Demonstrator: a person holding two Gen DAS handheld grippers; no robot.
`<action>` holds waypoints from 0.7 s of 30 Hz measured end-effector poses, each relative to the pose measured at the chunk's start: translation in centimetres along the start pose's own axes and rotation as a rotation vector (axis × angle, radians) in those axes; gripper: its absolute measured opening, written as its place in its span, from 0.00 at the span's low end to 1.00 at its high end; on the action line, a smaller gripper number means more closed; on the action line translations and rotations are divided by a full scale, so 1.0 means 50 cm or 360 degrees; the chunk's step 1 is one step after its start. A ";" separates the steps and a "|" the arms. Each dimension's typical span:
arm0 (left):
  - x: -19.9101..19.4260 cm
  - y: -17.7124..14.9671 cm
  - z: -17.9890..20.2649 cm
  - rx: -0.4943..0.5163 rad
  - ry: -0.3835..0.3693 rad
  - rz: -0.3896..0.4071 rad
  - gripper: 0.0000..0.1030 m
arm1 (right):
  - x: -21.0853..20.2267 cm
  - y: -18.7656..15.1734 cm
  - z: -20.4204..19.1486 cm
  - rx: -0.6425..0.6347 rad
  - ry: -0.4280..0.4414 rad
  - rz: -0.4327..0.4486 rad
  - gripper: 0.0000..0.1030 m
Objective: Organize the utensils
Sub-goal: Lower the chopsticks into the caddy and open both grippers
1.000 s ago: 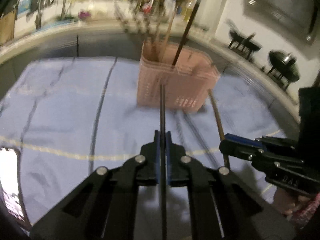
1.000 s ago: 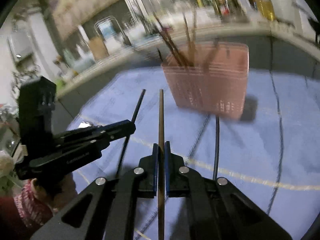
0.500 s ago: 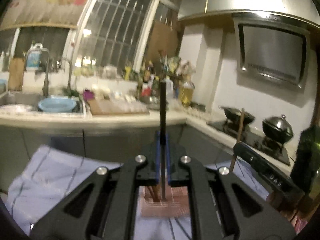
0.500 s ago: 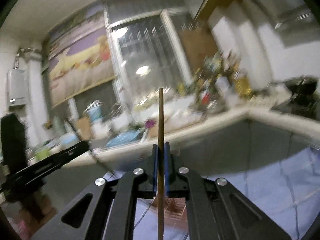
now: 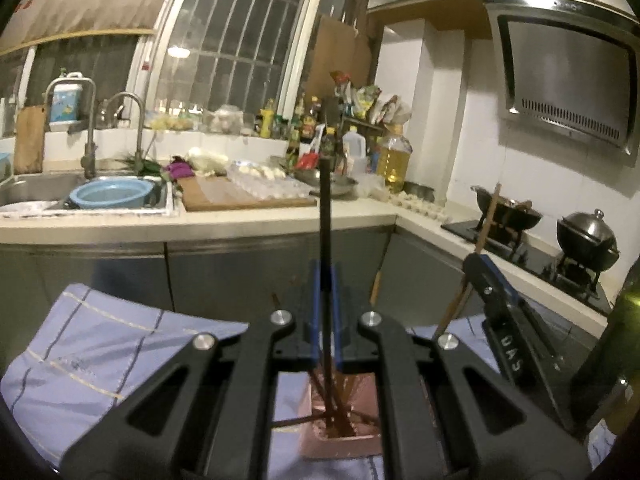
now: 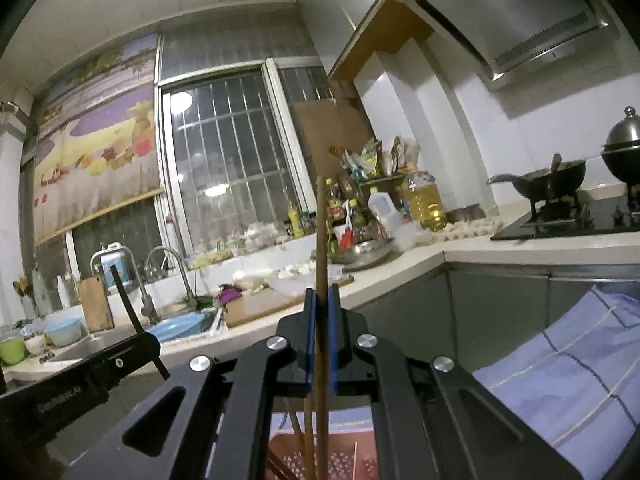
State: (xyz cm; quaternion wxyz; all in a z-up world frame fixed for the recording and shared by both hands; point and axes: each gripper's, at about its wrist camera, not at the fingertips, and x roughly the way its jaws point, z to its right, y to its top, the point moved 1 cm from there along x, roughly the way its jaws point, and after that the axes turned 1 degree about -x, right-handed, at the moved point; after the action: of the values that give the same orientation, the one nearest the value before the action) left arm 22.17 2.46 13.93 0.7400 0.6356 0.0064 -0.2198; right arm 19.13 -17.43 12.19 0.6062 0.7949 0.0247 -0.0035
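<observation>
left hand-held gripper (image 5: 325, 320) clenched on black chopstick (image 5: 325, 216), upright toward 12 o'clock | right hand-held gripper (image 6: 319, 344) grasping wooden chopstick (image 6: 320, 240), upright | pink basket (image 5: 340, 440) at 6 o'clock below both, holding several chopsticks, on blue cloth (image 5: 100, 352)

Left wrist view: looks along own fingers, slightly downward, pink basket (image 5: 340, 436) close at bottom centre. Right wrist view: level, basket (image 6: 320, 460) at bottom edge. Both share window (image 5: 240, 40), sink counter (image 6: 168, 332), stove at right.
</observation>
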 end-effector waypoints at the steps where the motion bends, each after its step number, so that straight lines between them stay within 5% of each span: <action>1: 0.003 -0.008 -0.002 0.0003 -0.0008 -0.0017 0.04 | 0.004 -0.008 0.000 -0.0001 0.0003 -0.0022 0.06; 10: 0.033 -0.093 -0.021 -0.0034 -0.0033 -0.0332 0.05 | -0.022 -0.065 0.012 0.0109 0.0145 -0.0358 0.10; 21: -0.193 0.000 -0.021 -0.0150 -0.0032 0.0019 0.14 | -0.219 0.047 0.004 0.0137 0.0213 -0.0135 0.29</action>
State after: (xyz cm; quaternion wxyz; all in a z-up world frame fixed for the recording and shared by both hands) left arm 13.75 6.49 16.51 0.7705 0.5977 0.0055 -0.2214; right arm 8.30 -18.63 14.81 0.5678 0.8169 0.0986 0.0230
